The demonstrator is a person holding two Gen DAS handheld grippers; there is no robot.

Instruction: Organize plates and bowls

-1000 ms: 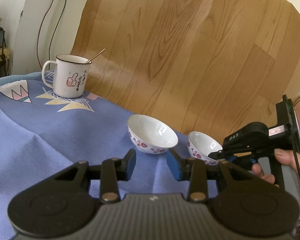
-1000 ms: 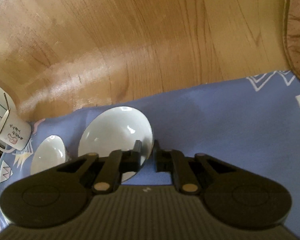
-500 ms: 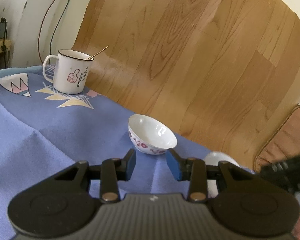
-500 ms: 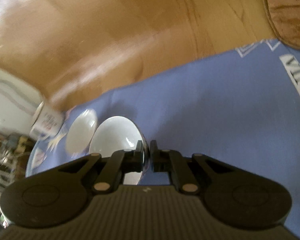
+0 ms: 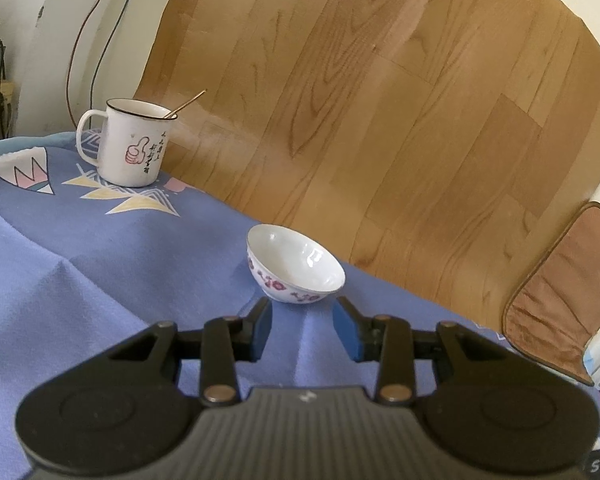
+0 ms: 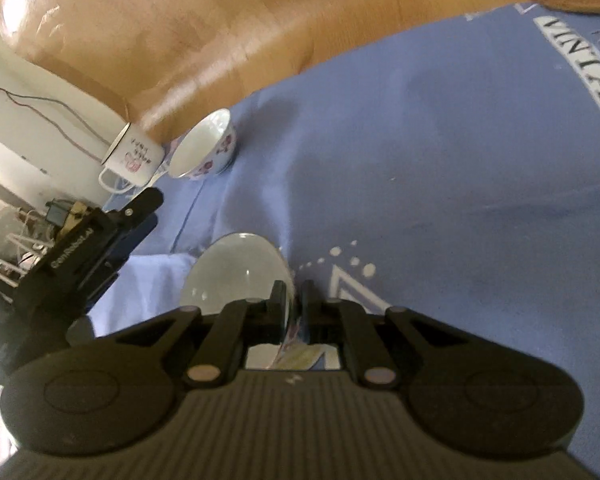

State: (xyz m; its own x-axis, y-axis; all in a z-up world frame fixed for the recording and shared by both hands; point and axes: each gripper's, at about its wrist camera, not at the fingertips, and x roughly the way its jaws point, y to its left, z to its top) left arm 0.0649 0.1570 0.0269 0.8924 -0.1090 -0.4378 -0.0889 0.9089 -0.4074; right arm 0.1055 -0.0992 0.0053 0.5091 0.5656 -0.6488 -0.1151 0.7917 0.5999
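Note:
A white bowl with red flowers (image 5: pixel 296 264) stands upright on the blue cloth (image 5: pixel 100 260), just beyond my left gripper (image 5: pixel 302 308). That gripper is open with nothing between its blue pads. My right gripper (image 6: pixel 296 292) pinches the rim of a second white bowl (image 6: pixel 236 272) and holds it low over the cloth; its jaws are opening slightly with the rim still between them. In the right wrist view the first bowl (image 6: pixel 204 152) lies far off at the upper left, and the left gripper (image 6: pixel 148 208) shows at the left.
A white enamel mug (image 5: pixel 134 142) with a spoon (image 5: pixel 186 102) stands at the cloth's far left corner, also in the right wrist view as the mug (image 6: pixel 134 158). Wooden floor lies past the table edge. A brown cushion (image 5: pixel 560 304) is at the right.
My right gripper has carried its bowl away from the other bowl and out of the left wrist view. The left gripper and the standing bowl have stayed put.

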